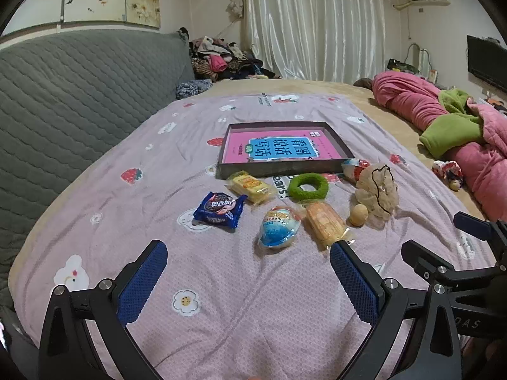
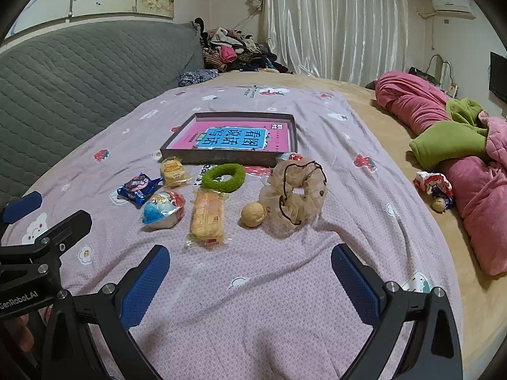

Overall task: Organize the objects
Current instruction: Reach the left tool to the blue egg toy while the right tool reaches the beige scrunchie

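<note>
A dark shallow box (image 1: 275,171) (image 2: 221,159) with a pink book inside lies on the lilac bedspread. In front of it lie a blue cookie pack (image 1: 220,210) (image 2: 139,189), a yellow snack pack (image 1: 252,186) (image 2: 172,171), a blue-and-white egg-shaped pack (image 1: 279,231) (image 2: 163,209), a long orange biscuit pack (image 1: 326,223) (image 2: 207,217), a green ring (image 1: 309,186) (image 2: 223,177), a walnut (image 1: 358,214) (image 2: 253,214) and a beige scrunchie (image 1: 377,191) (image 2: 296,193). My left gripper (image 1: 248,259) and right gripper (image 2: 250,261) are open and empty, hovering before the items.
A grey quilted headboard (image 1: 79,95) is at the left. Pink and green blankets (image 2: 459,145) are piled at the right with a small wrapped toy (image 2: 434,186). A clothes pile (image 1: 221,60) sits at the back by the curtains. A small red-and-white pack (image 1: 353,167) lies by the box's corner.
</note>
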`<action>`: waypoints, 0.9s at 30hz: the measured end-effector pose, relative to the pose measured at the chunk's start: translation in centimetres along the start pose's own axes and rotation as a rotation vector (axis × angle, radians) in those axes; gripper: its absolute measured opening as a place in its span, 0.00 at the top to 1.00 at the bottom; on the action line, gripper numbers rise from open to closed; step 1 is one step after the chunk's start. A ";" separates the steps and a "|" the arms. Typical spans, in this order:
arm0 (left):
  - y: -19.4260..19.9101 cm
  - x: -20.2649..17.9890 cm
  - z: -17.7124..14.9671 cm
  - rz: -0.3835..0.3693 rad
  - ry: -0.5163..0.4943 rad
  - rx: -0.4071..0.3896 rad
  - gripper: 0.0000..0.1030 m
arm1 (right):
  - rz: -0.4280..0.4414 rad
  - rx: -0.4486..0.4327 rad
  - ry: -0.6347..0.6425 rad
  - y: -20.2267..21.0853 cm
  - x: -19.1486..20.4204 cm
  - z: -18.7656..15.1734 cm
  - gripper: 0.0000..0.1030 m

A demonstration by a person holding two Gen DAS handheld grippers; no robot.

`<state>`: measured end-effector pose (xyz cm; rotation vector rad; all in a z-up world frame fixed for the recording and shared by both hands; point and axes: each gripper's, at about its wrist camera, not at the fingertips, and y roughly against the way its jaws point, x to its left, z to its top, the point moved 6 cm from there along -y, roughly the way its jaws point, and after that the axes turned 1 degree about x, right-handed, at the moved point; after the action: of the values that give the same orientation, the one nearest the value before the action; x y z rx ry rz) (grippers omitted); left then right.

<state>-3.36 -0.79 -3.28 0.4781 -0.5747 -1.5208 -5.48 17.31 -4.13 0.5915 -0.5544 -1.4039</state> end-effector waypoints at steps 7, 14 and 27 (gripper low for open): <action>0.2 -0.1 0.1 -0.015 0.001 -0.008 0.01 | -0.010 -0.013 0.000 0.4 -0.3 0.2 0.00; 0.4 -0.3 0.1 -0.045 -0.003 -0.020 0.01 | -0.011 -0.032 -0.009 0.8 -0.8 0.5 0.00; -3.5 0.3 -0.3 -0.082 0.016 0.046 0.01 | -0.017 -0.033 -0.033 -0.8 -3.0 1.6 0.00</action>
<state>-5.90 -1.13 -5.69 0.5544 -0.5850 -1.5828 -7.45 20.20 -3.53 0.5483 -0.5529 -1.4384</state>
